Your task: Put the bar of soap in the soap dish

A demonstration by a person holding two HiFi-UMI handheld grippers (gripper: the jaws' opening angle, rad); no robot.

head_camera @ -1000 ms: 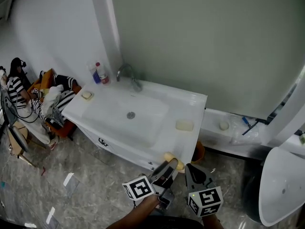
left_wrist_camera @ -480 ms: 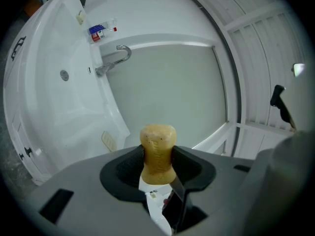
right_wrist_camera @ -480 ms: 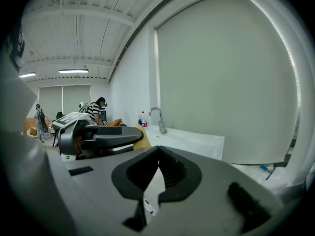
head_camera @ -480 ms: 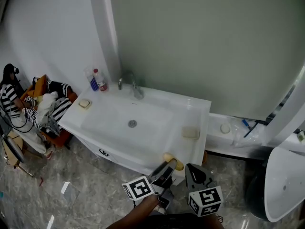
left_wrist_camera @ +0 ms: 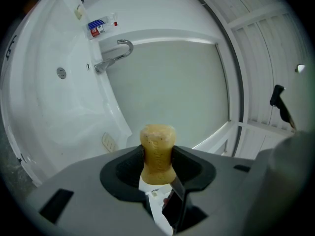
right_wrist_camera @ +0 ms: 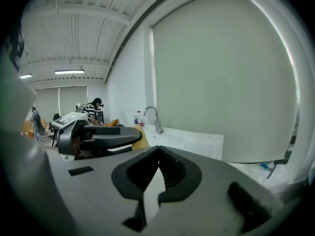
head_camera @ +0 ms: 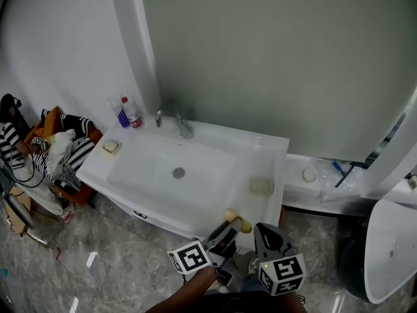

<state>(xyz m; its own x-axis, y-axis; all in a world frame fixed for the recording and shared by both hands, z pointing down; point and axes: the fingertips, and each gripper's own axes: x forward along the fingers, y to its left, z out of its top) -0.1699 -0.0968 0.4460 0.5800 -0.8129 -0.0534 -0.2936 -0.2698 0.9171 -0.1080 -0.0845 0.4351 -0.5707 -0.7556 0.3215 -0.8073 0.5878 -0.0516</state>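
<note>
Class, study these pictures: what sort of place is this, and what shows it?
Probably a bathroom, perhaps a mock-up: a white washbasin with a faucet, a soap dish on its ledge, and toiletry bottles beside the faucet.

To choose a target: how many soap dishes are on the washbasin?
2: right soap dish, beside the basin, looks empty; left soap dish, at the left corner, holds something.

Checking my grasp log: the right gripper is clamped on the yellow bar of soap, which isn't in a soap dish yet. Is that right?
Not quite. The left gripper is the one clamped on the yellow bar of soap, as the left gripper view shows. The right gripper is shut with nothing between its jaws. The rest stands: the soap is not yet in the soap dish.
</note>
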